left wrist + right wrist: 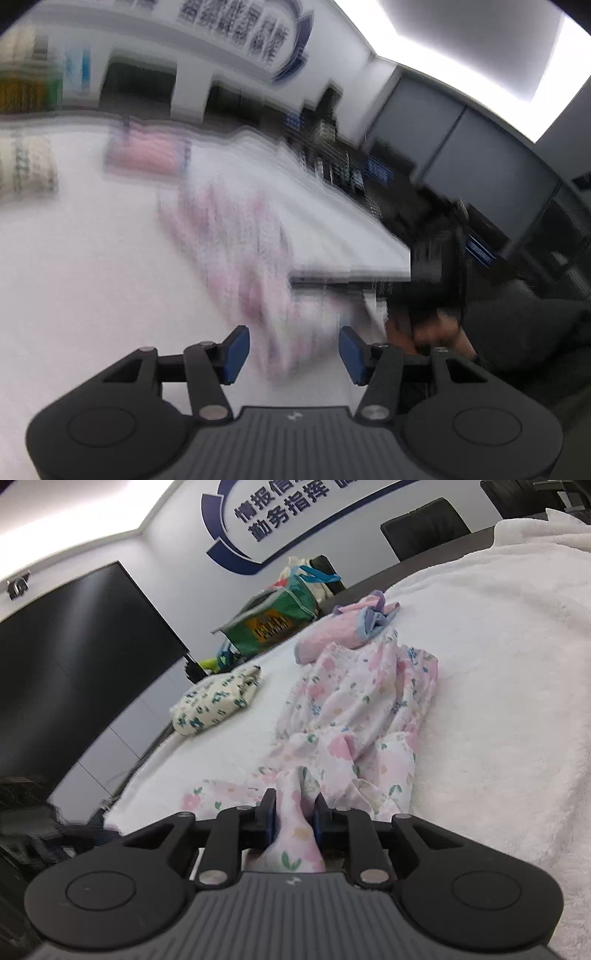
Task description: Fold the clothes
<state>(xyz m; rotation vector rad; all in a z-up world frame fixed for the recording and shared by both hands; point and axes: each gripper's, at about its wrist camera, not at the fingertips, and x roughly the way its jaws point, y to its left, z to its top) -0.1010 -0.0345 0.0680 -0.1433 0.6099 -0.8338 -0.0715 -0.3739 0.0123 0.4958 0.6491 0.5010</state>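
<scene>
1. Right gripper (294, 818), its black arms drawn in at 6 o'clock of its own view, pinches a bunched fold of the floral garment (354, 716) between blue-padded fingers (271, 821).
2. From that pinch the thin, pale cloth, printed with pink blossoms and small green leaves, trails up toward 12 o'clock in loose, crumpled folds across a fluffy white blanket (498, 686) covering the table.
3. At the garment's far end a folded pink piece (325, 637) with lilac and blue trim lies touching it; toward 10 o'clock, apart from both, sits a folded cream cloth with green print (218, 701).
4. Beyond the blanket's edge, at about 11 o'clock, a green fabric tote (273, 616) with blue handles stands open at the top; what is inside cannot be made out, though pale and red items rise just behind it.
5. Left gripper (293, 349), at 6 o'clock of its heavily motion-blurred view, has its blue pads (236, 354) spread wide with nothing between them.
6. Ahead of it the floral garment (255, 266) shows only as a pink-and-white smear on the white blanket (92, 277), with the pink piece (147, 151) at 11 o'clock and the cream cloth (27, 170) at 9 o'clock.
7. Person's hand (428, 332), blurred, appears at 4 o'clock beside a dark sleeve.
</scene>
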